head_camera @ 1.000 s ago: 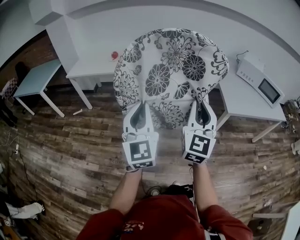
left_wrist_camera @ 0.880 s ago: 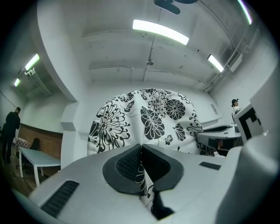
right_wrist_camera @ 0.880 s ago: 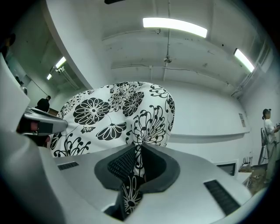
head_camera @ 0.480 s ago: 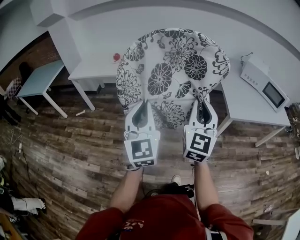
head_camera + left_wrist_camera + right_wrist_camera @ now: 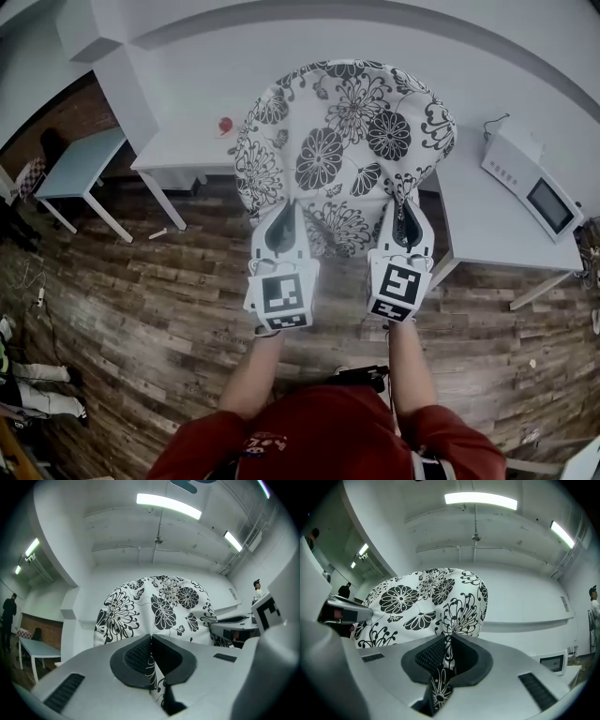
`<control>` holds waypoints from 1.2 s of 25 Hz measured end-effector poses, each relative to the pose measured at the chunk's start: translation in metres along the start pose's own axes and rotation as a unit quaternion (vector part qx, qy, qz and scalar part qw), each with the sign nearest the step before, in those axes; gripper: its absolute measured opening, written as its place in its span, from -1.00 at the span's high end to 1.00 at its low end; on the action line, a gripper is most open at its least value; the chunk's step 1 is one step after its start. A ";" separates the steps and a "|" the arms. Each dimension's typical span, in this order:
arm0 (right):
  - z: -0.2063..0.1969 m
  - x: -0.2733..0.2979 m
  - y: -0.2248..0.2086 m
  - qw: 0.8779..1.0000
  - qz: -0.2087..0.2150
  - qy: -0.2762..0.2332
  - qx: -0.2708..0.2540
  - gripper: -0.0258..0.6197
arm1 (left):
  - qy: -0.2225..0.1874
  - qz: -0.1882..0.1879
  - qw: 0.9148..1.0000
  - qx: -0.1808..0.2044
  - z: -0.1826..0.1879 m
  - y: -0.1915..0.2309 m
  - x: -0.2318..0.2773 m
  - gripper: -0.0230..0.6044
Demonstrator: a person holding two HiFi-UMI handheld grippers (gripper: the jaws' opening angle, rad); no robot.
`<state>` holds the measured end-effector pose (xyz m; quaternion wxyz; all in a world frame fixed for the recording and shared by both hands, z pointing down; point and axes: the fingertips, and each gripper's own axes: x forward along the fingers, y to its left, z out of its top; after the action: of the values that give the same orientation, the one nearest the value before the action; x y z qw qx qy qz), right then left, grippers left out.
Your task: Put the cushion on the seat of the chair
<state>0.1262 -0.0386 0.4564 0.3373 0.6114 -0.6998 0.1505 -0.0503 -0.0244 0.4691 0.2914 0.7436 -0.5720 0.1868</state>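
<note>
I hold the cushion (image 5: 342, 141) up in front of me at twelve o'clock, off the floor; it is white with black flowers, and its lower edge is caught at two places. My left gripper (image 5: 284, 206) has its jaws pinched on the hem at the cushion's lower left; my right gripper (image 5: 405, 202) has its jaws pinched on the hem at the lower right (a fold of the printed cloth runs down between the pads in each gripper view); the cushion rises broad and rounded above both.

Under me lies a floor of dark, weathered wooden planks (image 5: 141, 309). At two o'clock stands a white table (image 5: 487, 220) bearing a white device with a small screen (image 5: 532, 183); at eleven o'clock a second white table (image 5: 183, 150) carries a small red thing (image 5: 225, 123), too small to tell what; at ten o'clock stands a pale blue table (image 5: 80, 169), with a strip of brick wall (image 5: 56, 117) behind it. A white wall (image 5: 281, 37) closes the room beyond the cushion; long strip lights (image 5: 168, 506) glow on the white ceiling.
</note>
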 end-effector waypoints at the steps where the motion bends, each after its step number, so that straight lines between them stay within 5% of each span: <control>1: 0.000 0.001 -0.001 1.000 -0.001 -0.001 0.000 0.76 | -0.001 0.000 1.000 0.000 0.000 -0.001 0.000 0.83; 23: 0.002 0.000 -0.002 1.000 -0.003 0.003 -0.012 0.76 | 0.003 -0.002 1.000 0.000 -0.003 -0.002 0.003 0.83; 30: 0.005 0.002 -0.003 0.998 0.032 0.047 -0.007 0.76 | 0.055 0.024 0.998 -0.006 0.004 -0.004 -0.003 0.83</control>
<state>0.1276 -0.0432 0.4534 0.3691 0.5789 -0.7031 0.1852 -0.0475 -0.0234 0.4634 0.3220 0.7169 -0.5736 0.2311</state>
